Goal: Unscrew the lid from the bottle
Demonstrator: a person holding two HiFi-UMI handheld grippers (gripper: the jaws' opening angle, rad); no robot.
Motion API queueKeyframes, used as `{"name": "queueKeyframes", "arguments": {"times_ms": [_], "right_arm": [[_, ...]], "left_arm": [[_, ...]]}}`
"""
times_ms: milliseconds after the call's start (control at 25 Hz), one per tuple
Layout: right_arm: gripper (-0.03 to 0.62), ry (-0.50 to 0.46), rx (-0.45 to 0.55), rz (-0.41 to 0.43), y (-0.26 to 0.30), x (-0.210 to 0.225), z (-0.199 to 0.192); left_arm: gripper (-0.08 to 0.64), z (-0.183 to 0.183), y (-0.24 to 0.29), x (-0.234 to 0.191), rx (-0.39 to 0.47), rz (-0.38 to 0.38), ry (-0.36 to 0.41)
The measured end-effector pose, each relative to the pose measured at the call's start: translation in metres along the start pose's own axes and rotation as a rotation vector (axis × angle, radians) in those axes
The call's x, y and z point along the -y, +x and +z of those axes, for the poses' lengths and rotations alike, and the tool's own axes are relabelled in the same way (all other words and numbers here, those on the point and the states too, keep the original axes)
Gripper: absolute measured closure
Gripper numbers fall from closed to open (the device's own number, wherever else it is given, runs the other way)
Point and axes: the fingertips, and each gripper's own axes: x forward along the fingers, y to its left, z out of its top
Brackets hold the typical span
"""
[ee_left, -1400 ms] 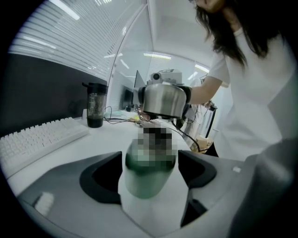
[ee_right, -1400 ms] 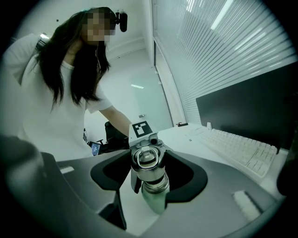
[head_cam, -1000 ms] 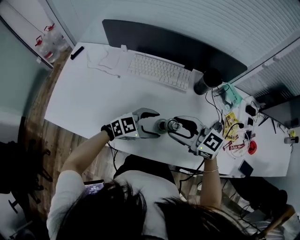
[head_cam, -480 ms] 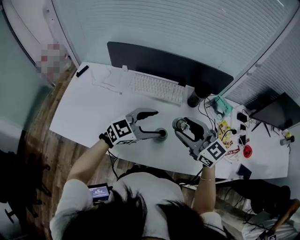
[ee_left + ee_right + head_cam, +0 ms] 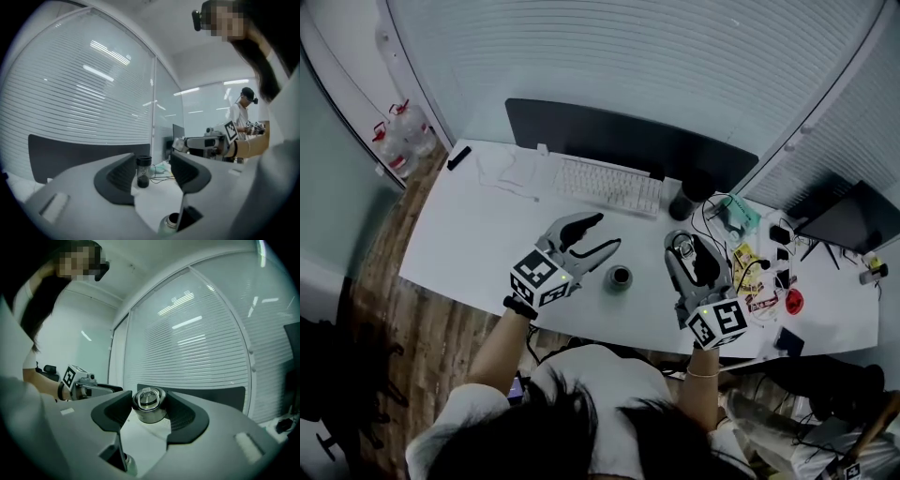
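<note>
The bottle (image 5: 619, 277) stands upright on the white table (image 5: 478, 225) with its mouth open; it also shows low in the left gripper view (image 5: 171, 224) and low in the right gripper view (image 5: 124, 464). My right gripper (image 5: 688, 242) is shut on the metal lid (image 5: 682, 247), off the bottle and to its right. The lid (image 5: 149, 405), with a ring on top, sits squeezed between both pads. My left gripper (image 5: 607, 232) hangs above and left of the bottle, open. Its jaws have just been closing, with nothing between them (image 5: 152, 161).
A keyboard (image 5: 609, 185) and a dark monitor (image 5: 628, 141) lie at the back of the table. A black tumbler (image 5: 686, 202) stands behind the bottle. Cables and small items (image 5: 759, 272) crowd the right end. Another person (image 5: 241, 112) stands far off.
Both grippers have lifted away from the bottle. The right one carried the lid off to the right; the left one let go of the bottle, which stays on the table.
</note>
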Motion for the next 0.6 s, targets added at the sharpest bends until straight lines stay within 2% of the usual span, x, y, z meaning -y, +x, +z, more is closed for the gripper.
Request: {"name": "queueKeyframes", "arguments": {"times_ms": [280, 600], "right_arm": [[0.362, 0.014, 0.024, -0.147, -0.006, 0.011, -0.004], [0.362, -0.009, 0.02, -0.208, -0.013, 0.019, -0.005]], "left_arm": [[0.337, 0.004, -0.002, -0.014, 0.007, 0.166, -0.064], [0.405, 0.009, -0.008, -0.018, 0.018, 0.283, -0.064]]}}
